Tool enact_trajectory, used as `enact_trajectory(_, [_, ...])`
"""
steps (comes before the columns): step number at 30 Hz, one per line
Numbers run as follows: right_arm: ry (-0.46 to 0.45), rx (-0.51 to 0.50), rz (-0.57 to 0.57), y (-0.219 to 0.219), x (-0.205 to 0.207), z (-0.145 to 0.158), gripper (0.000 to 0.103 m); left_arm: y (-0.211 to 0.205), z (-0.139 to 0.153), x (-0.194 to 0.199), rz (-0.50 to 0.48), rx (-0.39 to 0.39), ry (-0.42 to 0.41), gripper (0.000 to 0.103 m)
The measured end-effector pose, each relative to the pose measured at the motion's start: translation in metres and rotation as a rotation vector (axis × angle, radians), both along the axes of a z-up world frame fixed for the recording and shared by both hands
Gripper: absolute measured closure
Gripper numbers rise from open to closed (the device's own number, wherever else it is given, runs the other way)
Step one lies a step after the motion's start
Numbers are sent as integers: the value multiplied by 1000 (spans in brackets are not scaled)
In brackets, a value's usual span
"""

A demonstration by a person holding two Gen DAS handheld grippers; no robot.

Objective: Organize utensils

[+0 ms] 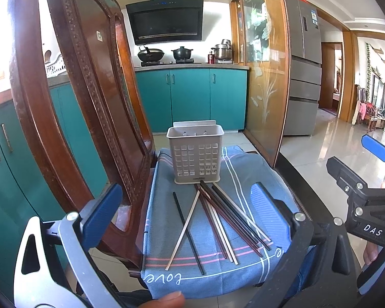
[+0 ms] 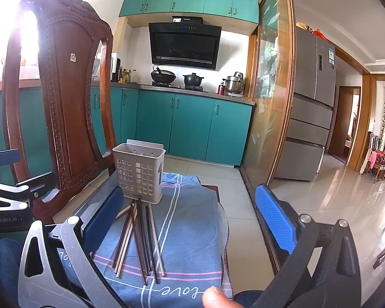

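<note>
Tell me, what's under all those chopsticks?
The chopsticks lie on a blue cloth with stripes and the word "love". Whatever is beneath the cloth is covered.

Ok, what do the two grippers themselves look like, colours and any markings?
Both match: the left gripper and right gripper each have blue textured pads, one silver metal side, one black side, with round silver bolts. Seen from opposite cameras, the right reads "DAS", the left "GenRobot.AI".

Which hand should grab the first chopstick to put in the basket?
Probably left. The left gripper is open with the loose chopsticks spread right between its fingers, the lone black one nearest. The right gripper is open over them too, but they lie toward its left finger. The basket stands just behind.
</note>
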State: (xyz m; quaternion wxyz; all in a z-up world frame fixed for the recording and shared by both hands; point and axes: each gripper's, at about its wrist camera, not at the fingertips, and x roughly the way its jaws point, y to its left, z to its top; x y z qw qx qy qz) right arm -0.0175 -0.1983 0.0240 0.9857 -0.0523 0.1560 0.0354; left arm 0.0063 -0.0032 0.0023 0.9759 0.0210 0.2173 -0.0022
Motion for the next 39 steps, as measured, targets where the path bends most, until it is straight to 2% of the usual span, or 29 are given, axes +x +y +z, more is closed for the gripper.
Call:
enact_trajectory(19, [-11, -1, -6, -1, -3, 2, 2, 1, -1, 0, 9, 0, -6, 3])
enact_trajectory(39, [-39, 18, -21, 6, -3, 17, 2, 18, 15, -4, 27, 25, -6, 3])
